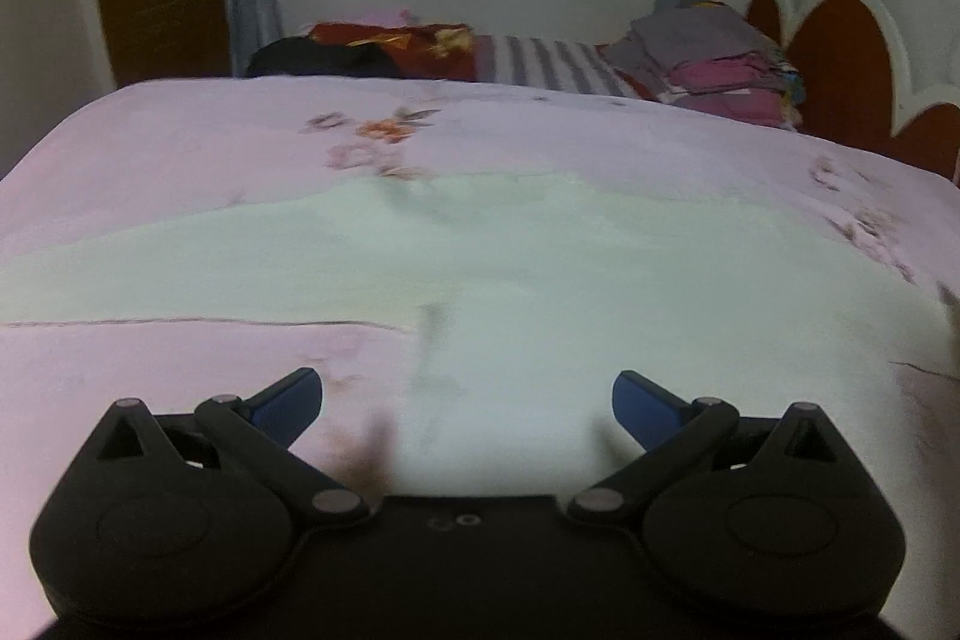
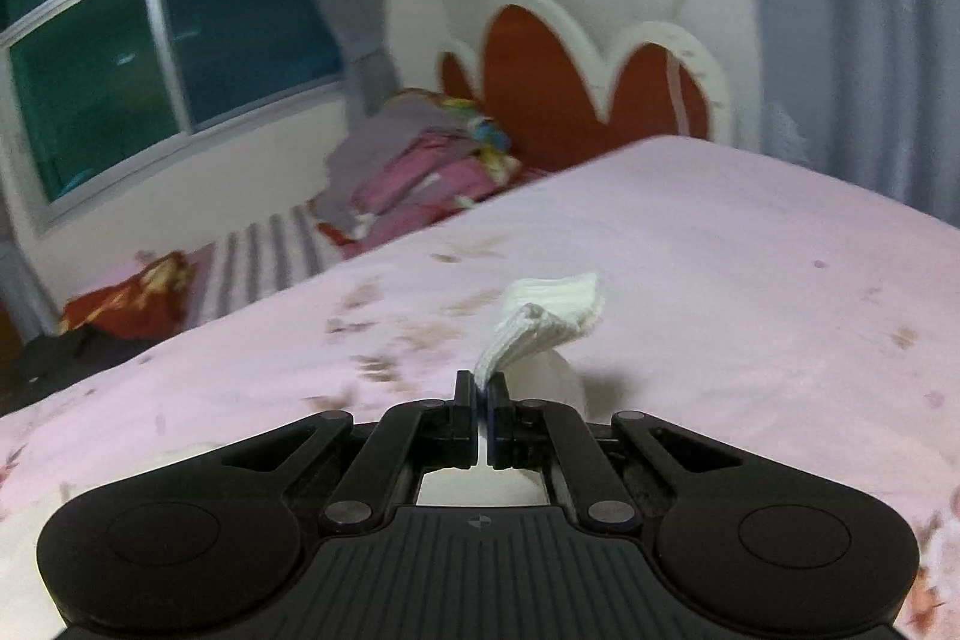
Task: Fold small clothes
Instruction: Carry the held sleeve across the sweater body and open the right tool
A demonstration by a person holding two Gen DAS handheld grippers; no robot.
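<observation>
Pink bedding (image 2: 690, 244) with a faded flower print fills both views. Closest, the right gripper (image 2: 479, 400) has its jaws pressed together on the ribbed edge of a small white garment (image 2: 543, 313); the cloth rises from the jaws, up and to the right, above the bedding. The left gripper (image 1: 467, 394) is spread wide with nothing between its pads, over a pale green cloth (image 1: 480, 256) lying flat on the bedding. Beyond the bedding, folded clothes (image 2: 414, 172) are stacked near the headboard (image 2: 540, 70).

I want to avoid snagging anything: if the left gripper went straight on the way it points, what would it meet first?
Probably the pale green cloth spread on the pink bedsheet. The left gripper, jaws open and empty, angles down at it, and nothing stands between them; depth is hard to judge in the blur.
</observation>
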